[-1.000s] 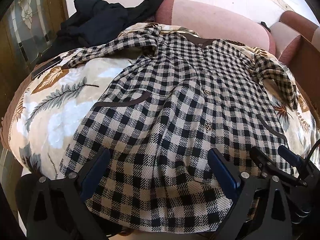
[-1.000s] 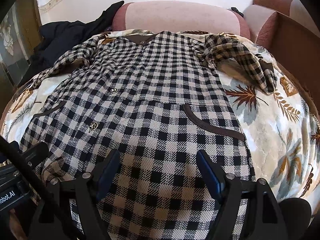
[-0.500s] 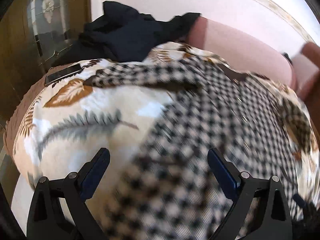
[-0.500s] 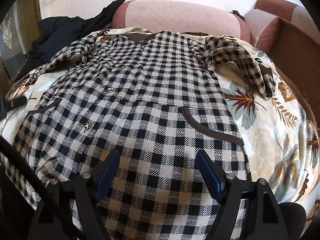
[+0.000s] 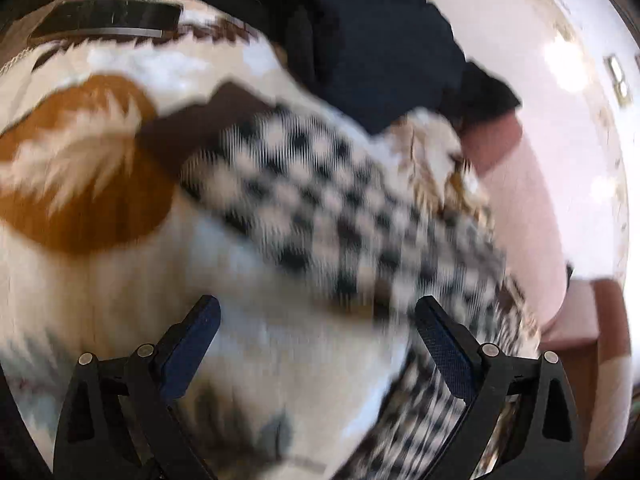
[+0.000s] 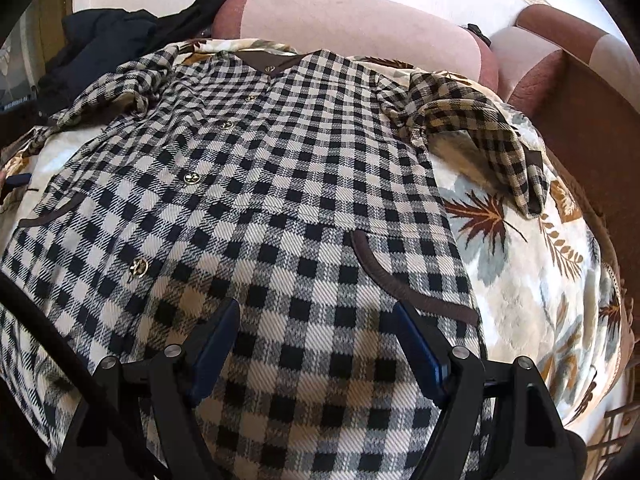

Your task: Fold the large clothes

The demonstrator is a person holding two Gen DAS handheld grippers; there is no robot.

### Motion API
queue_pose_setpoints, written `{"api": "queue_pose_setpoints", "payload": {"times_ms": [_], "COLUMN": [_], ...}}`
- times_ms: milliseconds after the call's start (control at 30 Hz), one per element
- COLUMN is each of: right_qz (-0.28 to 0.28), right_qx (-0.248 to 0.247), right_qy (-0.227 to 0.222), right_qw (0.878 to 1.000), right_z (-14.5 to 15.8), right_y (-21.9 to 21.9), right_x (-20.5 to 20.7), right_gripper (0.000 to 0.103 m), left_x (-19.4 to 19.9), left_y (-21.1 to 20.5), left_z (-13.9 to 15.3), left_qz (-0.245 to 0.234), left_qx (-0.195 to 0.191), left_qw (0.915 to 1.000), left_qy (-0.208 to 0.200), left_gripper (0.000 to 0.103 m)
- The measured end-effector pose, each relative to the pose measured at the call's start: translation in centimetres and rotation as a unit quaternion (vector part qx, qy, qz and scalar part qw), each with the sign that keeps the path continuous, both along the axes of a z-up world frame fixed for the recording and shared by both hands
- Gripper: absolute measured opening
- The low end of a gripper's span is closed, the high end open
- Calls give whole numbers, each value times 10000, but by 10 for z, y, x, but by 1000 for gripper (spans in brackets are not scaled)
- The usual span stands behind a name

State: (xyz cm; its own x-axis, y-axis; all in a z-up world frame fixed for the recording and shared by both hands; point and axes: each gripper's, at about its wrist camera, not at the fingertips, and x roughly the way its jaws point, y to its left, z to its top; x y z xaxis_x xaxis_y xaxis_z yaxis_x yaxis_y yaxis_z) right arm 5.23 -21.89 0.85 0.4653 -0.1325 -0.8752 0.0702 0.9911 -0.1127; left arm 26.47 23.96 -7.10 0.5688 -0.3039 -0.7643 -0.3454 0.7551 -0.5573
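A large black-and-white checked coat [image 6: 280, 184] lies face up, buttoned, on a leaf-patterned blanket [image 6: 532, 280]. Its right sleeve [image 6: 480, 128] is bent across the blanket. My right gripper [image 6: 316, 328] is open and empty just above the coat's lower front, near a brown pocket trim [image 6: 408, 284]. In the blurred left wrist view my left gripper [image 5: 316, 320] is open and empty over the blanket, with the coat's left sleeve [image 5: 340, 208] and its brown cuff [image 5: 192, 128] just ahead.
A dark garment [image 6: 108, 44] is heaped at the back left; it also shows in the left wrist view [image 5: 380, 40]. A pink sofa back [image 6: 360, 20] and a brown armrest [image 6: 580, 92] border the blanket. A black flat device [image 5: 108, 20] lies on the blanket's far left.
My left gripper has swung left, off the coat's hem and out to the left sleeve. My right gripper has moved slightly forward over the coat. Both stay open.
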Motion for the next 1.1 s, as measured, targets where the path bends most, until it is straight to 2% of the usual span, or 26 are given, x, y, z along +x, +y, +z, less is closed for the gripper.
{"api": "queue_pose_setpoints", "payload": {"times_ms": [100, 133, 167, 200, 233, 267, 333, 400, 467, 533, 567, 600, 633, 733, 800, 867, 933, 1033, 1100], "right_qz": [123, 182, 226, 299, 345, 400, 530, 675, 847, 1023, 1097, 1169, 1252, 1601, 1831, 2061, 2190, 2082, 1986], "right_qx": [-103, -149, -183, -226, -252, -278, -305, -328, -306, -155, -69, 4, 78, 188, 278, 398, 478, 692, 875], "right_qy": [-1, -12, -21, -38, -53, -74, -129, -191, -290, -408, -461, -514, -570, -706, -654, -492, -241, 155, 339], "right_qw": [9999, 9997, 9996, 9993, 9991, 9988, 9980, 9970, 9955, 9938, 9929, 9918, 9905, 9844, 9805, 9765, 9742, 9755, 9756], "right_z": [2, 3, 4, 6, 7, 9, 12, 16, 23, 29, 32, 34, 36, 34, 28, 16, 0, -26, -37], "right_y": [8, 12, 15, 20, 24, 28, 39, 52, 69, 87, 97, 108, 120, 165, 190, 217, 242, 259, 266], "right_x": [10, 12, 14, 18, 22, 27, 39, 54, 74, 96, 107, 119, 133, 174, 197, 223, 248, 275, 285], "right_gripper": [82, 83, 83, 83, 83, 83, 83, 82, 83, 83, 83, 83, 83, 83, 83, 77, 59, 41, 39], "left_x": [19, 25, 29, 34, 41, 43, 45, 45, 41, 34, 29, 25, 22, 19, 22, 22, 16, 12, 11], "left_y": [12, 18, 20, 23, 26, 31, 36, 44, 56, 71, 80, 90, 98, 115, 112, 108, 111, 107, 107], "left_z": [0, 0, -1, -3, -7, -9, -8, 2, 20, 38, 47, 52, 54, 50, 49, 51, 57, 64, 65], "left_qz": [99, 152, 159, 118, 32, -7, 67, 194, 503, 959, 1234, 1447, 1555, 1719, 1736, 1697, 1651, 1589, 1566], "left_qx": [-6, -63, -71, -82, -114, -170, -190, 2, 412, 989, 1339, 1523, 1526, 1174, 1238, 1373, 1522, 1520, 1486], "left_qw": [9999, 9998, 9998, 9999, 9999, 9998, 9998, 9997, 9972, 9889, 9813, 9754, 9736, 9756, 9746, 9733, 9713, 9717, 9726], "left_qy": [-85, -131, -119, -58, 53, 65, -17, -148, -364, -551, -624, -660, -684, -704, -679, -709, -787, -860, -865], "left_gripper": [96, 85, 62, 48, 18, 4, 3, 3, 3, 3, 3, 3, 3, 3, 3, 3, 3, 3, 3]}}
